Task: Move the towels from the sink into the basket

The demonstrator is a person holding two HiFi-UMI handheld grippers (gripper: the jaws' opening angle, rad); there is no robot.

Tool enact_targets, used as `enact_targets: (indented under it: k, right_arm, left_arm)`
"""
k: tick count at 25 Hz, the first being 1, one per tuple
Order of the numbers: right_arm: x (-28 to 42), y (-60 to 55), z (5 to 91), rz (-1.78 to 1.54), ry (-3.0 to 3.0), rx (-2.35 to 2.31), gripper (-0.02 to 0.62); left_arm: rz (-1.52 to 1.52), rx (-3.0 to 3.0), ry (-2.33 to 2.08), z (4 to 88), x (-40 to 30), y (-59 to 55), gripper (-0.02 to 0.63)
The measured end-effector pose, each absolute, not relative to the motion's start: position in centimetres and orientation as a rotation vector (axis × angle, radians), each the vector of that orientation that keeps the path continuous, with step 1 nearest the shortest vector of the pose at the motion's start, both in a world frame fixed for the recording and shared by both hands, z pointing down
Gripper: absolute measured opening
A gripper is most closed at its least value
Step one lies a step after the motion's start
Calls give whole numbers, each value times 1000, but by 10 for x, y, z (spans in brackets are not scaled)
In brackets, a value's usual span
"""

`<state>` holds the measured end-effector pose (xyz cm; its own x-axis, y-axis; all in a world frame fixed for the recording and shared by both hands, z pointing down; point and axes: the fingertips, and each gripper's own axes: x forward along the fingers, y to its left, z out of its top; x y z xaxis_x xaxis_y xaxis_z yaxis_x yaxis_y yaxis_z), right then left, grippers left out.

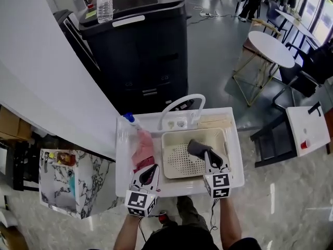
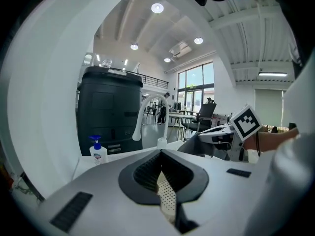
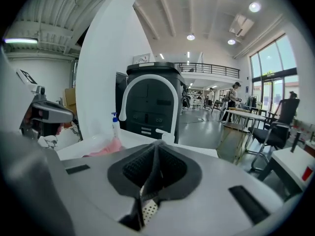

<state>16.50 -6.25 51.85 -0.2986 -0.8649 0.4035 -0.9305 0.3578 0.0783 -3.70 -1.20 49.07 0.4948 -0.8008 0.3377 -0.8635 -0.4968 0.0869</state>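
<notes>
A pink towel [image 1: 143, 147] lies in the left basin of the white sink [image 1: 123, 163]; it also shows low in the right gripper view as pink towel [image 3: 106, 149]. A beige perforated basket [image 1: 171, 137] sits in the right half. My right gripper [image 1: 206, 154] hangs over the basket, shut on a dark grey towel [image 1: 196, 148]. In its own view, my right gripper [image 3: 154, 170] has that grey towel [image 3: 153, 176] pinched between the pads. My left gripper [image 1: 151, 169] is shut and empty at the pink towel's near end. Its own view shows the left gripper [image 2: 160, 173] with nothing in it.
A white faucet [image 1: 179, 106] arches over the back of the sink, and a soap bottle [image 1: 130, 120] stands at its back left corner. Behind it is a large black bin [image 1: 140, 46] with a water bottle [image 1: 104, 3] on top. A round table [image 1: 270, 48] stands to the right.
</notes>
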Motion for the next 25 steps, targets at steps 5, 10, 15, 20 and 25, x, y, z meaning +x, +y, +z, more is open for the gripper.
enact_targets:
  k: [5, 10, 15, 20, 25]
  right_arm:
    - [174, -66, 555, 316, -2208, 1544, 46]
    - [177, -70, 588, 390, -2183, 1503, 46]
    - [180, -75, 609, 442, -2159, 1488, 46]
    - [182, -76, 627, 482, -2138, 1479, 46]
    - [184, -78, 636, 519, -2118, 1472, 46]
  left_arm:
    - [405, 2474, -1386, 509, -25, -19, 6]
    - [434, 2461, -1364, 524, -17, -28, 6]
    - [470, 2439, -1341, 540, -12, -30, 6]
    - [494, 2416, -1321, 554, -10, -31, 6]
    - [501, 2409, -1302, 559, -7, -33, 6]
